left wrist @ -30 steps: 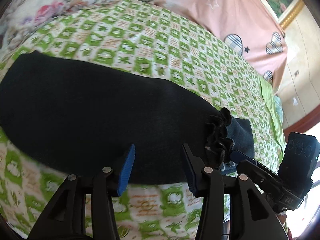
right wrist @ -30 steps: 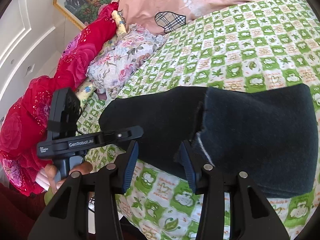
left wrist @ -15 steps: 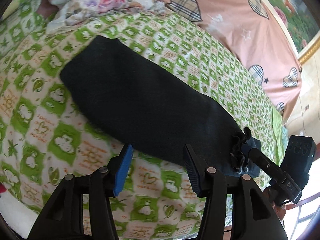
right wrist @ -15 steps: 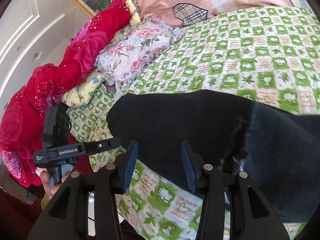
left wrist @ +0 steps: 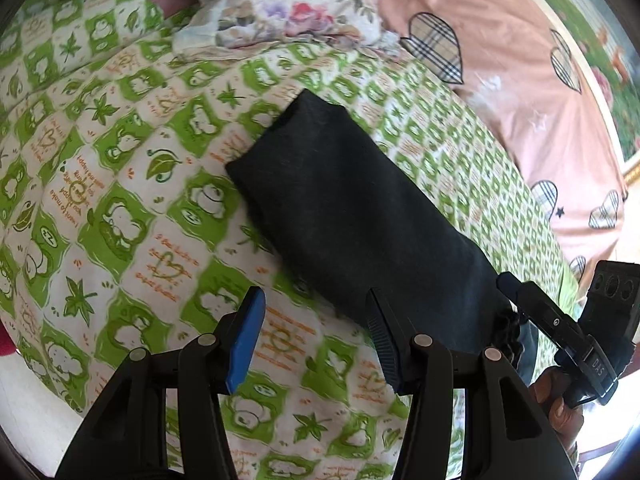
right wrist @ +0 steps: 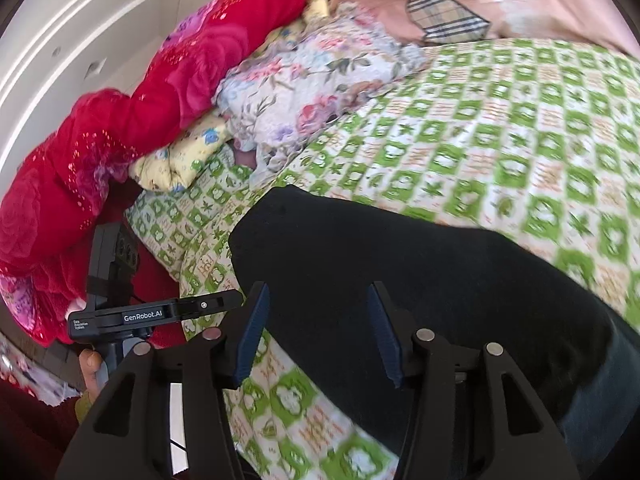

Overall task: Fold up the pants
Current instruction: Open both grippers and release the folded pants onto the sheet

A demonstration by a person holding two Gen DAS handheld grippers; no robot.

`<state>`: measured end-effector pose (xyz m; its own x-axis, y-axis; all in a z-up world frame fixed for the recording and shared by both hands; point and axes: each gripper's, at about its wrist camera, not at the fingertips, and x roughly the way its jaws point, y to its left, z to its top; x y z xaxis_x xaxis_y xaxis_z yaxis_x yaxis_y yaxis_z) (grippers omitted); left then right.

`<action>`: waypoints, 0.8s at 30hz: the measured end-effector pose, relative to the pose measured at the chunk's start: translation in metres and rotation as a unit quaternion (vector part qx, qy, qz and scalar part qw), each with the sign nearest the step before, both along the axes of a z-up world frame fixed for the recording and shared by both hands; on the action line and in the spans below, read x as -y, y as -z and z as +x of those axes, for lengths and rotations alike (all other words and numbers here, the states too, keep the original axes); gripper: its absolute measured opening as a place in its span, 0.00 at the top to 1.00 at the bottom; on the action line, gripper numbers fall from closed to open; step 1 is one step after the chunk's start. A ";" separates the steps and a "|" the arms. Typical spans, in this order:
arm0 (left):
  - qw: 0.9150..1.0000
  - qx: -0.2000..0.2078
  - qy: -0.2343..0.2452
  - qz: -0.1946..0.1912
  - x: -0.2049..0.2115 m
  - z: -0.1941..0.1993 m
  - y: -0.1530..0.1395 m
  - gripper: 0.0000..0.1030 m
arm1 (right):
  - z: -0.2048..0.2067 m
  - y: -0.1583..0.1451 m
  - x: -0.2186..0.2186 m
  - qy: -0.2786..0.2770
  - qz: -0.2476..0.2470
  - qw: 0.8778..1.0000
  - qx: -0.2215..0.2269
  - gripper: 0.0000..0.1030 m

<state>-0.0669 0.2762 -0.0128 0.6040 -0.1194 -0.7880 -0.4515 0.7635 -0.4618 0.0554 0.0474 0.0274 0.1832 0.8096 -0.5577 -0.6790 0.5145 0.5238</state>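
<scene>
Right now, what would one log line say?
pants: flat on bed | left tongs: open, empty | right tongs: open, empty

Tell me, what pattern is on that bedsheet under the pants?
Green-and-white checks with leaves and hearts on the bedsheet; clearest in the left wrist view.

In the right wrist view, the body of the left gripper (right wrist: 154, 316) carries a white label reading "GenRobot.AI", and beside it a smaller block of print appears to say "Data Acquisition System", though it is barely legible. In the left wrist view, the side of the right gripper (left wrist: 560, 332) shows the white letters "DAS". The green-checked bedsheet (left wrist: 120, 200) is printed with small orange handwriting-style phrases; near the bed's left edge one seems to begin "I want to make you happy", and the rest is too blurred to read.
</scene>
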 end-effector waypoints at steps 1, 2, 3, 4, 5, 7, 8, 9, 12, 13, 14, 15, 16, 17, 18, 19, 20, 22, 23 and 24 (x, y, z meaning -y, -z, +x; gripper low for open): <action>1.000 -0.001 -0.002 -0.004 -0.003 0.001 0.001 0.49 | 0.003 0.000 -0.006 -0.006 -0.003 1.000 0.003 0.47; 1.000 -0.002 -0.004 -0.006 -0.005 0.003 0.003 0.49 | 0.005 -0.001 -0.012 -0.011 -0.006 1.000 0.006 0.47; 1.000 -0.003 -0.008 -0.009 -0.008 0.004 0.004 0.49 | 0.010 -0.002 -0.020 -0.018 -0.012 1.000 0.010 0.47; 1.000 -0.003 -0.010 -0.013 -0.010 0.007 0.006 0.49 | 0.013 -0.003 -0.026 -0.024 -0.015 1.000 0.013 0.46; 1.000 -0.004 -0.012 -0.016 -0.012 0.009 0.007 0.48 | 0.017 -0.003 -0.032 -0.030 -0.018 0.999 0.015 0.45; 1.000 -0.006 -0.016 -0.023 -0.016 0.013 0.011 0.48 | 0.027 -0.004 -0.047 -0.044 -0.025 0.999 0.020 0.45; 0.999 -0.007 -0.019 -0.027 -0.017 0.016 0.013 0.48 | 0.031 -0.003 -0.054 -0.051 -0.030 0.998 0.022 0.44; 0.999 -0.008 -0.020 -0.031 -0.019 0.018 0.015 0.48 | 0.038 -0.002 -0.064 -0.061 -0.038 0.997 0.023 0.44; 0.999 -0.011 -0.028 -0.040 -0.024 0.025 0.022 0.48 | 0.049 -0.002 -0.089 -0.090 -0.058 0.994 0.031 0.44; 0.999 -0.010 -0.030 -0.043 -0.026 0.026 0.023 0.48 | 0.052 -0.002 -0.095 -0.098 -0.064 0.993 0.033 0.44; 0.998 -0.009 -0.031 -0.047 -0.028 0.027 0.024 0.48 | 0.056 0.000 -0.104 -0.109 -0.071 0.991 0.035 0.44; 0.998 -0.008 -0.032 -0.048 -0.028 0.027 0.025 0.48 | 0.058 0.001 -0.108 -0.114 -0.075 0.990 0.036 0.44; 0.998 -0.007 -0.032 -0.049 -0.029 0.028 0.025 0.48 | 0.062 0.002 -0.115 -0.120 -0.080 0.989 0.037 0.44; 0.998 -0.006 -0.033 -0.050 -0.030 0.028 0.026 0.48 | 0.066 0.004 -0.121 -0.127 -0.084 0.988 0.035 0.44; 0.998 -0.005 -0.034 -0.052 -0.031 0.028 0.027 0.48 | 0.068 0.006 -0.124 -0.133 -0.086 0.987 0.032 0.44; 0.998 -0.004 -0.036 -0.055 -0.031 0.029 0.027 0.48 | 0.071 0.008 -0.130 -0.142 -0.089 0.985 0.030 0.44; 0.998 -0.003 -0.037 -0.057 -0.032 0.029 0.028 0.48 | 0.074 0.010 -0.136 -0.149 -0.096 0.984 0.032 0.44; 0.998 0.000 -0.038 -0.059 -0.033 0.027 0.029 0.48 | 0.079 0.013 -0.147 -0.165 -0.104 0.980 0.034 0.44; 0.998 0.000 -0.039 -0.058 -0.032 0.028 0.029 0.48 | 0.082 0.014 -0.150 -0.173 -0.103 0.979 0.031 0.44; 0.998 0.001 -0.040 -0.058 -0.032 0.028 0.030 0.48 | 0.085 0.015 -0.155 -0.180 -0.101 0.978 0.026 0.44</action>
